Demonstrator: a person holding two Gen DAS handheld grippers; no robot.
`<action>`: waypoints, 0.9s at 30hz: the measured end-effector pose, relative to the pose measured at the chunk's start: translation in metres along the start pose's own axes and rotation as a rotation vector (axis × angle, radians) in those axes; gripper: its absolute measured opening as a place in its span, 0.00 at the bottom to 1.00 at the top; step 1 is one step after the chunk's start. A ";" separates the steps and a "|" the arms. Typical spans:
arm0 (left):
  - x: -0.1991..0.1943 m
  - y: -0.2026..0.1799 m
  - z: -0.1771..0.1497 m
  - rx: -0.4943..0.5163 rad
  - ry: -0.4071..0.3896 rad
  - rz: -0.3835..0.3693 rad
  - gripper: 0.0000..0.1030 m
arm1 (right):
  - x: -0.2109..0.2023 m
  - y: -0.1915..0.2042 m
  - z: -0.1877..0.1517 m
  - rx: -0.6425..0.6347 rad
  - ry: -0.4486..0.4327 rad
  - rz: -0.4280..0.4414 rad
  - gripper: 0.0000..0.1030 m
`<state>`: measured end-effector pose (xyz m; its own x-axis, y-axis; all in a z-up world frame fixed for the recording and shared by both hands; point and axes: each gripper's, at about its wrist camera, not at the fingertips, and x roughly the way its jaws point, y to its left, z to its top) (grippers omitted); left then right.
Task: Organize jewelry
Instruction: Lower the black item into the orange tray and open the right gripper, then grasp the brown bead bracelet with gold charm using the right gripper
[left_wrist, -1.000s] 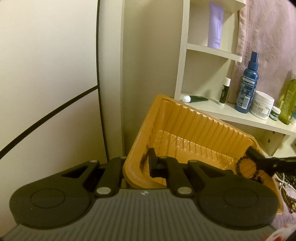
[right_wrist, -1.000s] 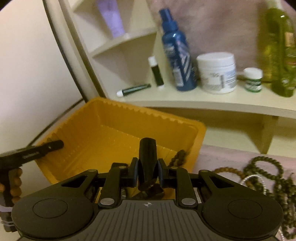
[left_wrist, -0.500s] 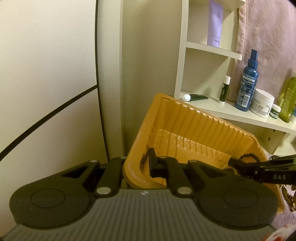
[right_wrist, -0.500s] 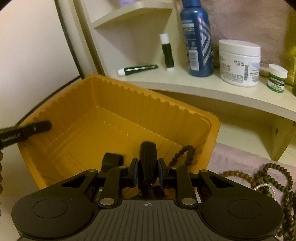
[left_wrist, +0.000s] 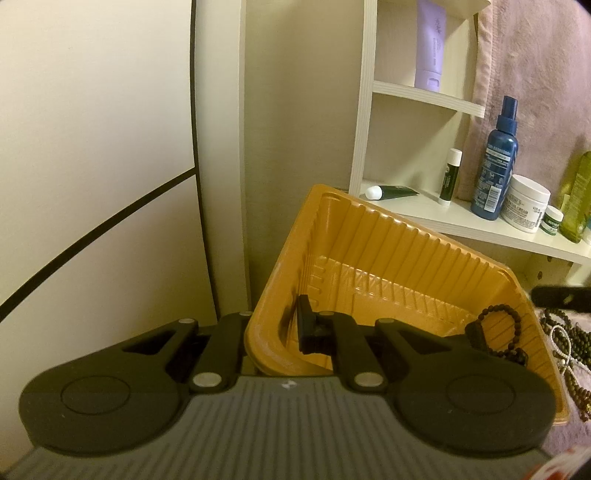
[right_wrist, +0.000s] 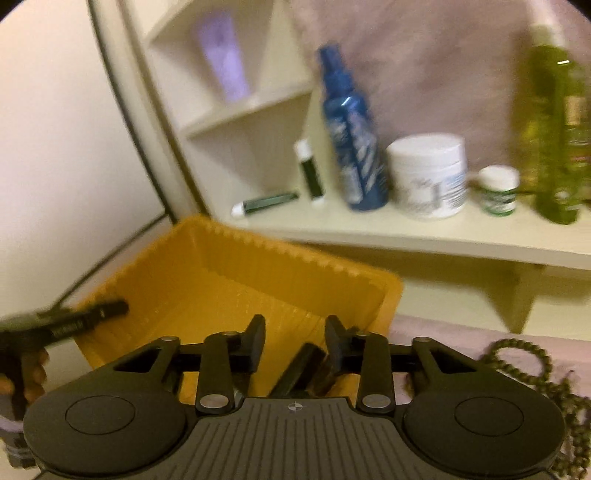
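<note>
Right gripper — jaws just spread, empty — has released the dark bead bracelet into the orange tray; left gripper stays clenched on the tray's near-left rim; remaining beaded strands await, right

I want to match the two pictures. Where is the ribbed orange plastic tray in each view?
Left wrist view: the ribbed orange plastic tray fills the centre and lower right, its near wall pinched in the left gripper.
Right wrist view: lower left to centre, behind the right gripper.
Shared landmark: the blue spray bottle on the shelf.
</note>
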<state>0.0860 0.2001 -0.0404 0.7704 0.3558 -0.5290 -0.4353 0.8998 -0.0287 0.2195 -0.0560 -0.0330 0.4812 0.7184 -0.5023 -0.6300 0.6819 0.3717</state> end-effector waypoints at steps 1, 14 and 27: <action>0.000 0.000 0.000 0.000 0.000 0.000 0.09 | -0.007 -0.004 0.001 0.020 -0.015 -0.006 0.41; 0.000 0.002 -0.001 -0.006 -0.001 -0.002 0.09 | -0.109 -0.074 -0.026 0.197 -0.177 -0.225 0.43; 0.000 0.002 0.000 -0.003 -0.002 0.000 0.09 | -0.135 -0.080 -0.078 0.136 0.057 -0.275 0.43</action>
<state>0.0850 0.2017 -0.0410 0.7713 0.3563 -0.5274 -0.4366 0.8991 -0.0311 0.1573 -0.2182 -0.0559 0.5850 0.4978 -0.6403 -0.3914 0.8647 0.3146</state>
